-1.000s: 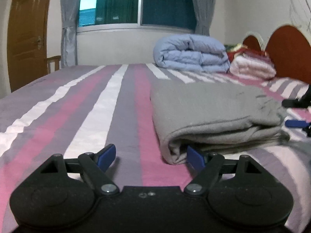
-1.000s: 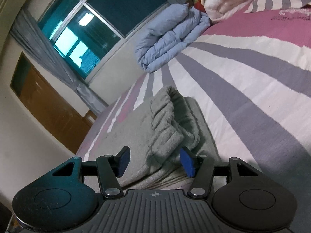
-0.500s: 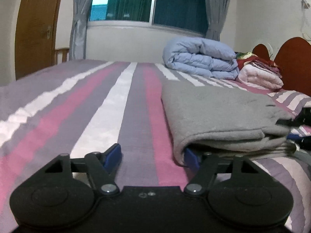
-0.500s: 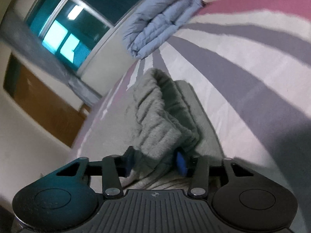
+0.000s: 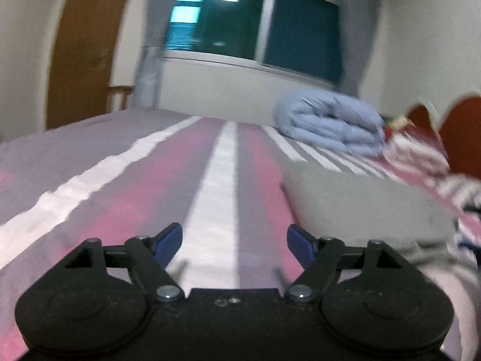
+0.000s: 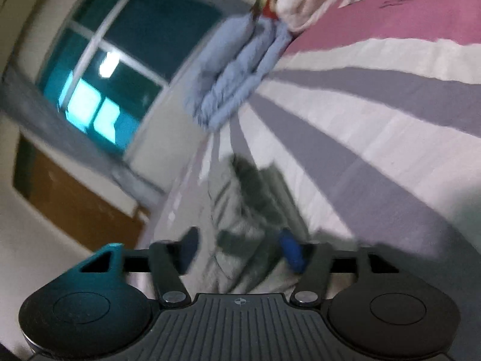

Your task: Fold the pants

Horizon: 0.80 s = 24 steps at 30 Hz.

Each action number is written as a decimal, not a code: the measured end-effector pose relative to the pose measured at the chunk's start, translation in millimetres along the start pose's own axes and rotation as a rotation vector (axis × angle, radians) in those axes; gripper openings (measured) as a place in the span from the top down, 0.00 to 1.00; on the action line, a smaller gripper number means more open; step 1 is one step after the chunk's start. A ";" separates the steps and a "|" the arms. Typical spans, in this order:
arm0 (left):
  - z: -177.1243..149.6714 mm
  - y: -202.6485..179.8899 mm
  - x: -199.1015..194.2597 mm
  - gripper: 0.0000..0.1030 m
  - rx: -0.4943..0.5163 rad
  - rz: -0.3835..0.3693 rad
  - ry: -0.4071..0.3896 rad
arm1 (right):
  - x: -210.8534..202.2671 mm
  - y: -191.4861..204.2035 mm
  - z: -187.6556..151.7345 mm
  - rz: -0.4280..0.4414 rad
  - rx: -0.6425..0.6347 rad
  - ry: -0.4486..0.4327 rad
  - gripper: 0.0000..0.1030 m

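Our left gripper (image 5: 234,240) has its fingers (image 5: 168,238) spreading apart with nothing between them, just the striped bed sheet (image 5: 120,186) underneath. The folded gray pants (image 5: 360,201) sit just to the right of the right-hand finger, not touching it as far as we can tell; the shot is pretty smeared.

Our right gripper (image 6: 240,248) is also letting go: its fingers (image 6: 290,251) are spreading, and the bunched end of the pants (image 6: 240,210) still lies between them, but the pads look clear of the cloth. Blur makes that a bit hard to call.

Further out, the pants lie flat in the middle of the bed, closer to the headboard (image 5: 460,132) side. Near the far edge of the bed there's a rolled blue comforter (image 5: 330,123), with a pile of pink and red bedding (image 5: 415,147) beside it. Behind all that we see the window (image 5: 246,21), gray curtains (image 5: 150,60) and a wooden door (image 5: 87,45).
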<state>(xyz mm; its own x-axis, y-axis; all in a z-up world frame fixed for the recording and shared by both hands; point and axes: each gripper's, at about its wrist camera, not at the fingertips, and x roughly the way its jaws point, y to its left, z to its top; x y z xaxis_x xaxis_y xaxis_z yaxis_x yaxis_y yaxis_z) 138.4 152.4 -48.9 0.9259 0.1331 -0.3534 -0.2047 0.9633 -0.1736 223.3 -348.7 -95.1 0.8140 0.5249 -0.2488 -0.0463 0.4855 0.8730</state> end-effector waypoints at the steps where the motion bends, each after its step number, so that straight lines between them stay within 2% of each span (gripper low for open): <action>1: 1.4 4.9 1.9 0.30 -0.033 0.010 0.001 | -0.6 -2.2 1.8 0.006 0.020 0.003 0.35; 5: 1.9 14.6 15.4 0.30 -0.126 0.030 0.014 | 8.2 2.6 0.6 -0.002 0.007 0.058 0.35; 13: -1.4 21.4 26.2 0.27 -0.166 0.025 0.047 | 60.1 7.4 1.5 -0.029 -0.020 0.161 0.35; 14: -1.9 24.3 26.7 0.27 -0.183 0.026 0.050 | 65.5 11.8 1.7 -0.052 -0.056 0.164 0.46; 15: -2.1 26.9 27.0 0.27 -0.198 0.029 0.052 | 64.5 18.2 0.7 -0.062 -0.109 0.149 0.62; 17: -2.9 32.3 26.6 0.27 -0.232 0.035 0.051 | 47.1 28.1 0.2 0.066 -0.098 0.059 0.62; 18: -3.5 34.4 26.7 0.27 -0.246 0.035 0.053 | 38.6 34.3 -0.5 0.100 -0.103 0.022 0.62; 19: -3.7 35.5 27.3 0.27 -0.253 0.036 0.056 | 34.6 37.2 -2.7 0.097 -0.119 0.000 0.62; 20: -3.6 35.9 28.1 0.27 -0.252 0.038 0.057 | 37.5 35.2 -5.3 0.053 -0.122 0.005 0.62; 22: -3.4 34.2 29.3 0.26 -0.246 0.039 0.060 | 63.7 18.8 -9.3 -0.137 -0.105 0.129 0.62; 24: -2.4 31.7 30.0 0.26 -0.239 0.036 0.062 | 66.7 12.5 -6.5 -0.123 -0.080 0.130 0.62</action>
<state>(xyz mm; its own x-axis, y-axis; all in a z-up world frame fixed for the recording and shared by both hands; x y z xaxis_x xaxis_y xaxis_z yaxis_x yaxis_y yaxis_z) 158.9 186.4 -67.2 0.8970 0.1452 -0.4175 -0.3138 0.8744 -0.3700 273.2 -303.0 -103.5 0.7353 0.5413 -0.4079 -0.0014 0.6030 0.7977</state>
